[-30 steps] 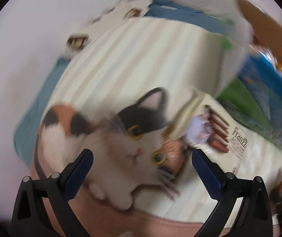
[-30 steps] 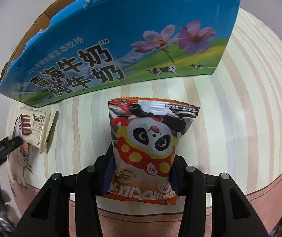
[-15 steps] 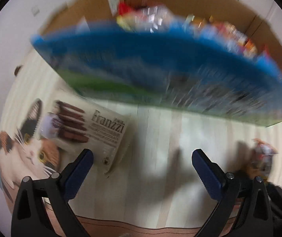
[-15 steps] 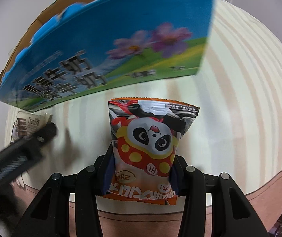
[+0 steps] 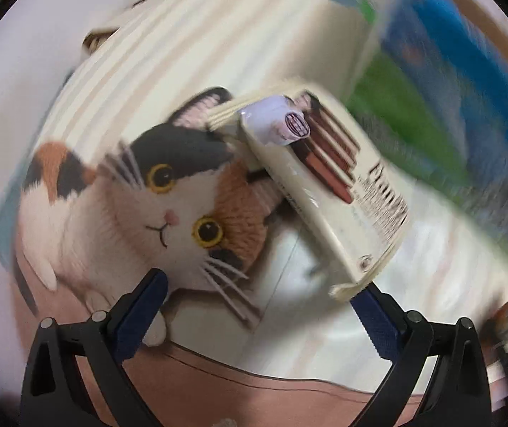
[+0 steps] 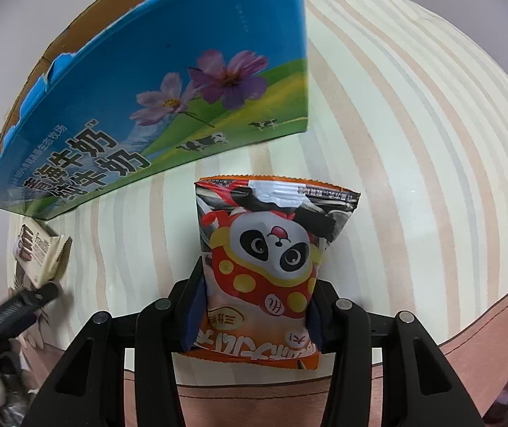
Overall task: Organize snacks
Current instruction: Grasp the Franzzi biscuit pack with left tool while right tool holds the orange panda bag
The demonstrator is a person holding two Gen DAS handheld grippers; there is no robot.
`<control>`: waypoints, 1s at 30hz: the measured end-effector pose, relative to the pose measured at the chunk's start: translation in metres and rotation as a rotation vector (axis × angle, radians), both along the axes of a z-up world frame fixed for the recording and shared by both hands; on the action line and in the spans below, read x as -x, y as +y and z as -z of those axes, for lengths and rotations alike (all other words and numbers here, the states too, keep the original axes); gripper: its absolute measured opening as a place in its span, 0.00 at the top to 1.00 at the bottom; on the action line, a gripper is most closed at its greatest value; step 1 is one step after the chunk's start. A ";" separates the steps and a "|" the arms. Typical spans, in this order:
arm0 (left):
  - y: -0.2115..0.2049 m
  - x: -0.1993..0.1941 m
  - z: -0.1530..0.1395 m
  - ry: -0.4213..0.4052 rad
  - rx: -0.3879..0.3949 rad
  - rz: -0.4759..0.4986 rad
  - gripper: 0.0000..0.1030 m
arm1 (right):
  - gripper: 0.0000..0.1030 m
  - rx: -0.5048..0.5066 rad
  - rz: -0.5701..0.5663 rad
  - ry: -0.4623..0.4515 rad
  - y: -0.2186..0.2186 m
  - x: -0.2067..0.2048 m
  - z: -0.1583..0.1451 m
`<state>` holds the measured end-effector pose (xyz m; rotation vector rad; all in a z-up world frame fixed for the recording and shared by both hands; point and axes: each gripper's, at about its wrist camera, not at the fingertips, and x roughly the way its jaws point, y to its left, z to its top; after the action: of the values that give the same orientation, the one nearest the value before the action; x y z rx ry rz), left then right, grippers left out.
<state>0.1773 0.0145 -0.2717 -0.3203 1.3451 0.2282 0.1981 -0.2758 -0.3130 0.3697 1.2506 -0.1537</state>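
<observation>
A: What does the right gripper [image 6: 254, 320] have?

B: It is clenched on an orange snack bag [image 6: 271, 259] printed with a panda. The dark pads press on the bag's lower sides, and the bag stands up between the jaws, its crimped top edge away from the camera.

A: And what is behind it?

B: A blue milk carton box [image 6: 168, 82] with purple flowers, cows and green hills on its side. It stands on the striped cloth [image 6: 413, 142] covering the desk, beyond and to the left of the bag. Its top edge is torn and open; from the right wrist view I cannot see inside.

A: The left gripper [image 5: 261, 306]?

B: Released. Its blue-padded jaws stand wide apart above the cloth, with nothing pressed between them. A cream wafer packet [image 5: 328, 178] with brown wafer sticks pictured on it lies ahead, its near corner just beside the right-hand jaw; whether they touch I cannot tell, since the view is blurred.

A: What lies under the packet?

B: Partly a calico cat picture [image 5: 140, 206] printed on the cloth; the packet overlaps the cat's ear. The blue box shows as a smear at the upper right.
</observation>
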 end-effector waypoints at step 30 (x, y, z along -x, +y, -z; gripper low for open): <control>-0.028 0.031 -0.012 -0.030 -0.421 -0.022 0.00 | 0.50 -0.062 0.039 -0.028 -0.014 0.007 -0.006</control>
<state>0.1461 -0.0137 -0.2594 0.0160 1.2289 0.5138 0.1907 -0.2894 -0.3072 0.4485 1.2228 -0.1429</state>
